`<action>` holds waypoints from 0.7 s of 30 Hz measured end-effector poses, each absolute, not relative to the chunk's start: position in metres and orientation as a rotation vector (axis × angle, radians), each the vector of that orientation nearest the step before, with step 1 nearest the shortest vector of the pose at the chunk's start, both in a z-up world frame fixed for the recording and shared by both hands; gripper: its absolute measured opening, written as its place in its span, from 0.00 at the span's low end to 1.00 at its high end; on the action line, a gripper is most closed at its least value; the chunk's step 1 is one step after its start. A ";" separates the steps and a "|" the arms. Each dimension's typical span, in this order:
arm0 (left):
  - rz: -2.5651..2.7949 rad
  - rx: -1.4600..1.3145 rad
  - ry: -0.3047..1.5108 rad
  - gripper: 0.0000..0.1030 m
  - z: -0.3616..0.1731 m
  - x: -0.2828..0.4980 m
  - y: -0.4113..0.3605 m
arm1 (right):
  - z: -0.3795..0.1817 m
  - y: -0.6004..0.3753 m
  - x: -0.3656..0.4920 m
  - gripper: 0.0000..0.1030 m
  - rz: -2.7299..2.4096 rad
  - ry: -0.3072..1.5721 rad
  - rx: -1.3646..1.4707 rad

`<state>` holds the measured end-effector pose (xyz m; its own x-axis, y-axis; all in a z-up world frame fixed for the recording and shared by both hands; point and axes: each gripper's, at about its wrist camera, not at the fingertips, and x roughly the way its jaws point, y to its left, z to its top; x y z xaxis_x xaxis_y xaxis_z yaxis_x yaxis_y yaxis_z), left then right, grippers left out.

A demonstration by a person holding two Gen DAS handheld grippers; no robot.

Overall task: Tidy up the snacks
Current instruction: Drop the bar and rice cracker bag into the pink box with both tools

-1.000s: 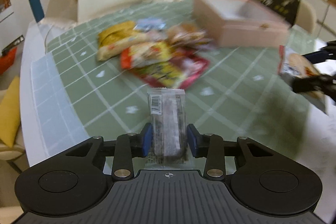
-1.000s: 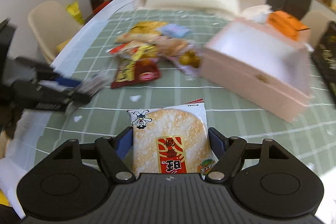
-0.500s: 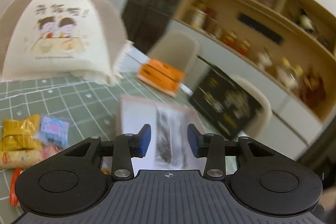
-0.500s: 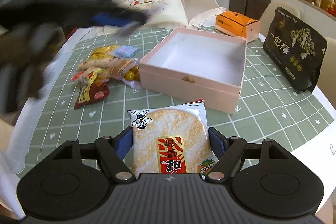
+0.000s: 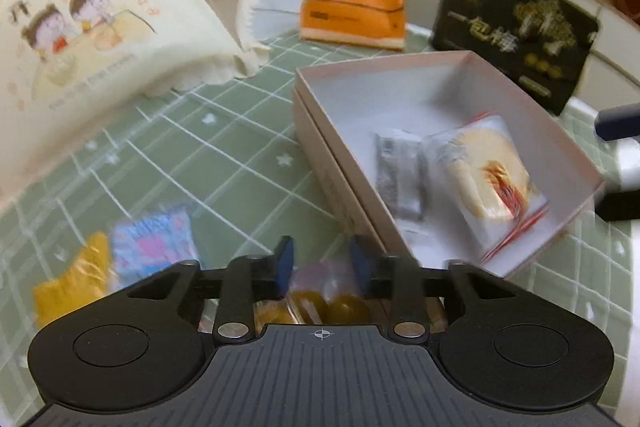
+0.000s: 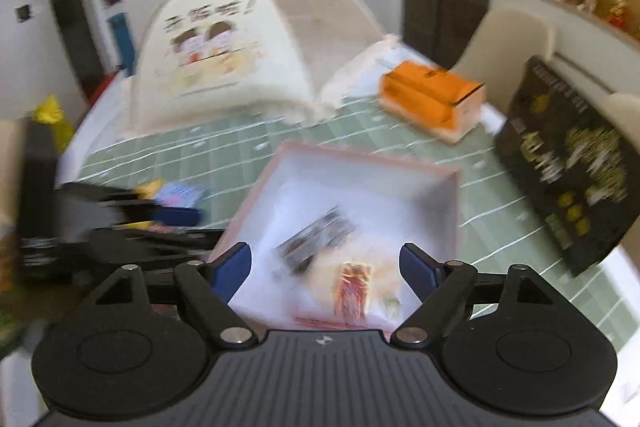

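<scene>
In the left wrist view, the open box (image 5: 460,83) sits on the table (image 5: 224,147) with the wrapped bar (image 5: 400,173) and the rice cracker pack (image 5: 494,171) side by side inside it, bar to the left. Behind the box lie the carton (image 5: 354,15) and, further right, the standing pouch (image 5: 516,31); the food cover (image 5: 100,31) stands far left. Loose snack packets (image 5: 150,247) lie left of the box, near its front corner

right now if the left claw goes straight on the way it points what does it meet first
Probably the clear bag of yellow-green snacks lying right under the open left claw; beyond it comes the pink box's near wall. Blur leaves depth uncertain.
</scene>
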<state>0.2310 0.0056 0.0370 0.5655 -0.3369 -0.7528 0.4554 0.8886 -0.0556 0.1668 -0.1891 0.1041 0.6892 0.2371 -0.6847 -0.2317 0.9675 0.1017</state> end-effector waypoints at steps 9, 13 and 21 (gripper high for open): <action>-0.501 0.018 0.880 0.27 0.024 0.137 0.065 | 0.035 -0.153 0.121 0.79 0.388 0.866 -0.047; -0.380 -0.188 0.829 0.27 0.036 0.086 0.099 | 0.023 -0.126 0.131 0.79 0.462 0.866 -0.003; -0.089 -0.339 0.723 0.27 0.061 0.023 0.161 | -0.001 -0.053 0.128 0.69 0.603 0.913 -0.017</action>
<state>0.0227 0.1615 0.0613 0.7486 -0.1958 -0.6335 -0.0361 0.9420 -0.3338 0.1284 -0.0528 -0.0012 0.4593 0.4822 -0.7460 -0.4967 0.8357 0.2345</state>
